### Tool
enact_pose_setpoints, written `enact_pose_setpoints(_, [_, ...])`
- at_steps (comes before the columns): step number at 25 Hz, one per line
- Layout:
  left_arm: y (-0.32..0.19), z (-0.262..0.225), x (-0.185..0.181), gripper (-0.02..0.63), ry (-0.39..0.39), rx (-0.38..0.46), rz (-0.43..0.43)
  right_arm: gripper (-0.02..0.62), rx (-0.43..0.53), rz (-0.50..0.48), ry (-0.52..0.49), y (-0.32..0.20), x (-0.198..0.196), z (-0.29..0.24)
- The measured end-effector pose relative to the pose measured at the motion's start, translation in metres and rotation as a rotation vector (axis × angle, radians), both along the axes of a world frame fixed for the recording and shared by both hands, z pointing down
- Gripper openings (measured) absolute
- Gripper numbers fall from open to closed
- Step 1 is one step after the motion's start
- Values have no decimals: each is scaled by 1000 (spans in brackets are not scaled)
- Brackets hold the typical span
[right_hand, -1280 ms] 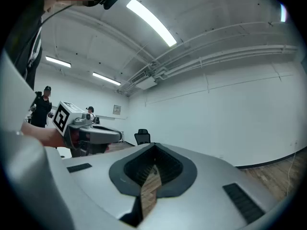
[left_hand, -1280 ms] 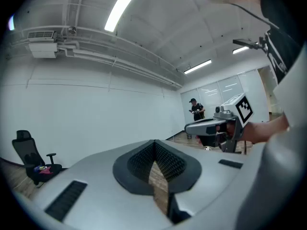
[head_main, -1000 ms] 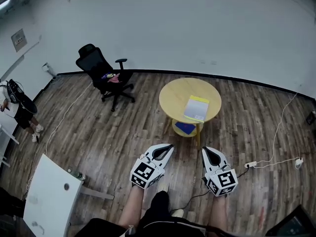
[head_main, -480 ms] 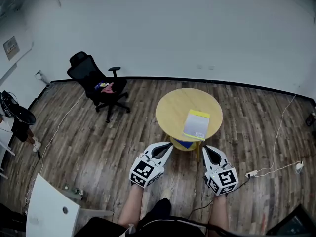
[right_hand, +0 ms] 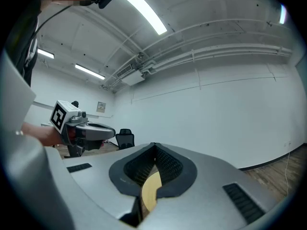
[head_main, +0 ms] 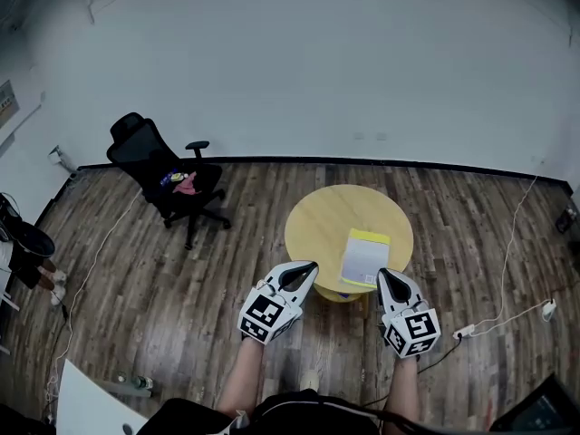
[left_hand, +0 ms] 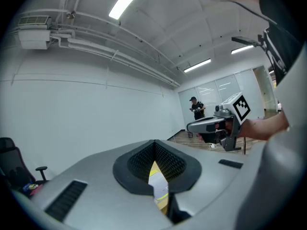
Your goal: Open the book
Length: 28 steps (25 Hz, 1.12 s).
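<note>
The book (head_main: 363, 257) lies shut and flat on the near right part of the round wooden counter (head_main: 317, 220). Its cover is pale, with a yellow band along the far edge, and its near edge sits close to the counter's near rim.

Both tongs are held level on the near side of the counter, pointing toward it. The left tongs (head_main: 311, 265) have their tips pressed together and grip nothing. Their tip sits just left of the book and short of the rim. The right tongs (head_main: 384, 275) are likewise closed and empty, with their tip at the counter's near right rim beside the book's near right corner. In the left gripper view, the book's yellow band and pale cover show through the hollow behind the meeting tips. In the right gripper view, only the counter's wood shows there.

Around the counter is a dark plank floor (head_main: 208, 270), with a white wall behind. A black office chair (head_main: 149, 161) stands well apart at the far left, with something pink (head_main: 185, 187) on its seat. A white cable (head_main: 510, 234) runs down the right side to a power strip (head_main: 463, 332) near the right tongs. A person (head_main: 23, 252) stands at the left edge. A white tabletop corner (head_main: 86, 408) juts in at the near left.
</note>
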<state>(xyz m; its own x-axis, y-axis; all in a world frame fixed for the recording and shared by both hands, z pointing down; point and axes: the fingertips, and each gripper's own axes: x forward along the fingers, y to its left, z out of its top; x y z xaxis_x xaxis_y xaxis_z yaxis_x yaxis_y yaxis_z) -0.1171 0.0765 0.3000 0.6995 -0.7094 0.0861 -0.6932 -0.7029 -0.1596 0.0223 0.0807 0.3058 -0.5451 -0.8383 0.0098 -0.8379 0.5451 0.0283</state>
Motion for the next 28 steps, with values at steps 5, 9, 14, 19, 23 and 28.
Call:
enact_pose_setpoints(5, [-34, 3, -10, -2, 19, -10, 18, 2, -13, 21, 14, -25, -17, 4])
enact_pose_setpoints(9, [-46, 11, 0, -2, 28, -17, 62, 2, -34, 33, 25, -37, -16, 13])
enact_pose_setpoints(14, [-63, 20, 9, -2, 42, -46, 82, 2, -47, 35, 17, -58, -13, 16])
enact_pose_setpoints(19, [-87, 34, 12, -2, 44, -78, 66, 2, -69, 8, 31, -84, -15, 27])
enact_pose_setpoints(23, [-110, 32, 19, -2, 48, -78, 59, 2, -65, -7, 31, -109, -9, 26])
enact_pose_setpoints(28, [-142, 31, 39, -2, 44, -82, 51, 2, -68, -24, 27, -142, 6, 27])
